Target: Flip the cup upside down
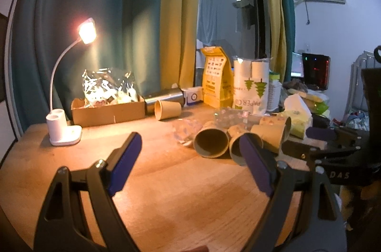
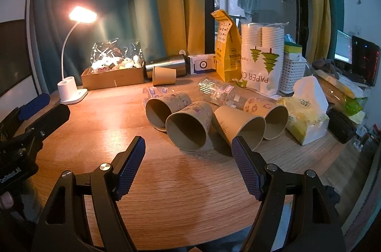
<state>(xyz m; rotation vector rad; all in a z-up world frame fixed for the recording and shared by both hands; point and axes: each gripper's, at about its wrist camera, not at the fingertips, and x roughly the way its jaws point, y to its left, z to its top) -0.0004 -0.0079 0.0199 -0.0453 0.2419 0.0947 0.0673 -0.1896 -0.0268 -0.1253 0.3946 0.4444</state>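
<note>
Far left on your table (image 2: 71, 130), the lamp (image 2: 72, 91) is lit, its head bent over the cardboard box (image 2: 113, 79) of wrapped bits just to its right. Right of the box a steel flask (image 2: 166, 63) lies on its side, with a small white-and-blue box (image 2: 202, 64) next. A yellow bag (image 2: 227, 49) stands beside the tall pack (image 2: 262, 59) marked PAPER. A white basket (image 2: 293, 73) sits right of that pack, and a tissue pack (image 2: 307, 116) lies nearer, at your right.

Left claw (image 1: 190, 152) hides a cup (image 1: 240, 144) rim.
</note>
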